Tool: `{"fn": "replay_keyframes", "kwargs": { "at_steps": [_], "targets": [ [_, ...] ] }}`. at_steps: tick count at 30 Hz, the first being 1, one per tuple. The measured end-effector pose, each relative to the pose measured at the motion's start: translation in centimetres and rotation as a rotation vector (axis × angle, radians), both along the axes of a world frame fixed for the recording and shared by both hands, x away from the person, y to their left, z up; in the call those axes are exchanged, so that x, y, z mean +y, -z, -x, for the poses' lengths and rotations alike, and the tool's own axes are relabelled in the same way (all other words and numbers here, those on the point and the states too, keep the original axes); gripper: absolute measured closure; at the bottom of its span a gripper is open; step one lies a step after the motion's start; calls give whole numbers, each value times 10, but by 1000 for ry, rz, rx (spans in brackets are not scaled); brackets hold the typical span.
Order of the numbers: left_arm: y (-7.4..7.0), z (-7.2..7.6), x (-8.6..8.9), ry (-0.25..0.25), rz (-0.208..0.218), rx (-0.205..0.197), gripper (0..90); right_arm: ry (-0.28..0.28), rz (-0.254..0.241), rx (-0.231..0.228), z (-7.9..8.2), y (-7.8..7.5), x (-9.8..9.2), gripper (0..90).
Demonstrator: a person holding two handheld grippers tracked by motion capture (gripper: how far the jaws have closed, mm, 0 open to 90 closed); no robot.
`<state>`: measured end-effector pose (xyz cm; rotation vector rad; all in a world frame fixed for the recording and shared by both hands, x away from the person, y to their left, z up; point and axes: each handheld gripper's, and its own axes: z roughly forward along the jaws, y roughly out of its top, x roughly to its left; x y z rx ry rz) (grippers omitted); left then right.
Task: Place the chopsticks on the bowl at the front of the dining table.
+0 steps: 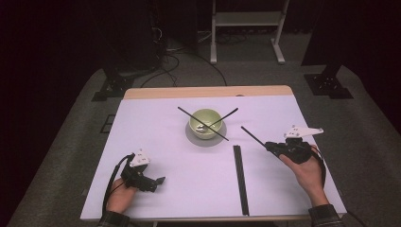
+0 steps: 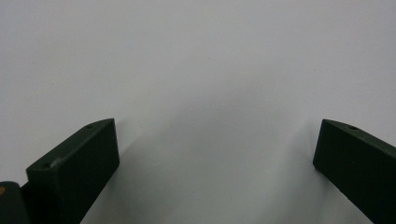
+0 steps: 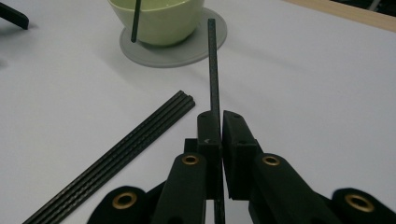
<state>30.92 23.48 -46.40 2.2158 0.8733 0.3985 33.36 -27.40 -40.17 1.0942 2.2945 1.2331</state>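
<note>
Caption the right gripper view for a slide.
Right gripper clamps one black rod, pointing toward the green bowl.

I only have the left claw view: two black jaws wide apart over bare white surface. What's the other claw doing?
Observer: The right claw is shut on a thin black rod, which points toward the green bowl.
Operator: Anything already in that bowl?
Observer: Yes. In the high view two black rods lean in it, crossed, their upper ends sticking out past the rim to either side.
Operator: More rods left to pick?
Observer: A bundle of black rods lies flat on the white table, between the two hands.
Operator: Where is my claw relative to all that?
Observer: The left claw sits at the near left of the table, apart from bowl and bundle.
</note>
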Motion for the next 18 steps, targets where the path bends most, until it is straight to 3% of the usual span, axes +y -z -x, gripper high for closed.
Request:
{"fn": "replay_keyframes", "kwargs": {
  "at_steps": [18],
  "targets": [
    [0, 0, 0, 0, 0, 0, 0, -28, -18, -16, -18, -13, 26, 858]
  ]
}}
